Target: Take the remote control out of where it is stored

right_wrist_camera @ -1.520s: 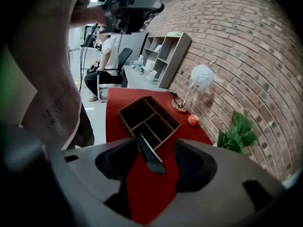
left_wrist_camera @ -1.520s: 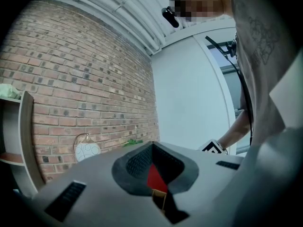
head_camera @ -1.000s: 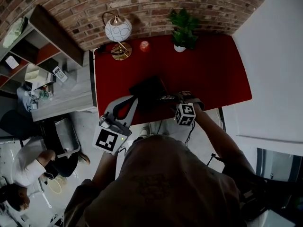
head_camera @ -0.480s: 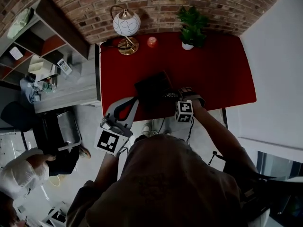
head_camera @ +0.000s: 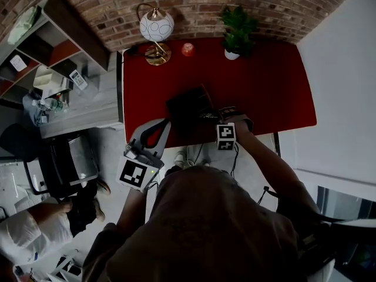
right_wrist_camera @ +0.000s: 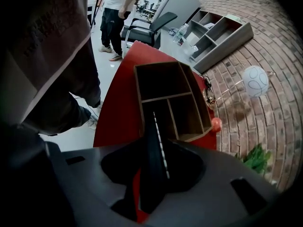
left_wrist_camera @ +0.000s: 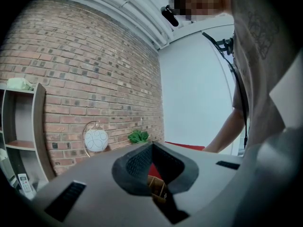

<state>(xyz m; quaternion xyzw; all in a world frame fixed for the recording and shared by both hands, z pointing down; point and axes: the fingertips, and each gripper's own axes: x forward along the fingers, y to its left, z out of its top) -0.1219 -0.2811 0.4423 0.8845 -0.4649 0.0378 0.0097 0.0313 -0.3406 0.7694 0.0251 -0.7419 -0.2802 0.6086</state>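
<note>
Okay, we are looking down at a red counter (head_camera: 264,81) against a brick wall. A dark wooden organizer box (right_wrist_camera: 156,98) is sitting near its front edge. In the right gripper view the box is showing three compartments: one wide one at the far end and two side by side nearer us.

The remote control (right_wrist_camera: 152,126) is standing on its edge in the left of those two nearer compartments, its row of pale buttons facing up and right. The right gripper (right_wrist_camera: 155,148) is pointing steeply down over it. Its jaws have just been closing and are now sitting about half open, pressing on the remote control from both sides. The remote control is running from the compartment back between the jaws.

The left gripper (left_wrist_camera: 152,144) is being held level off the counter's front left corner, well apart from the remote control. Its jaw tips are meeting and nothing is between them; we are only seeing a bit of box and red counter through the gap behind the tips.

At the back of the counter a globe lamp (head_camera: 155,28), a small round red thing (head_camera: 188,50) and a potted plant (head_camera: 238,31) are standing in a row. A grey shelf unit (head_camera: 53,46) is standing to the left.
</note>
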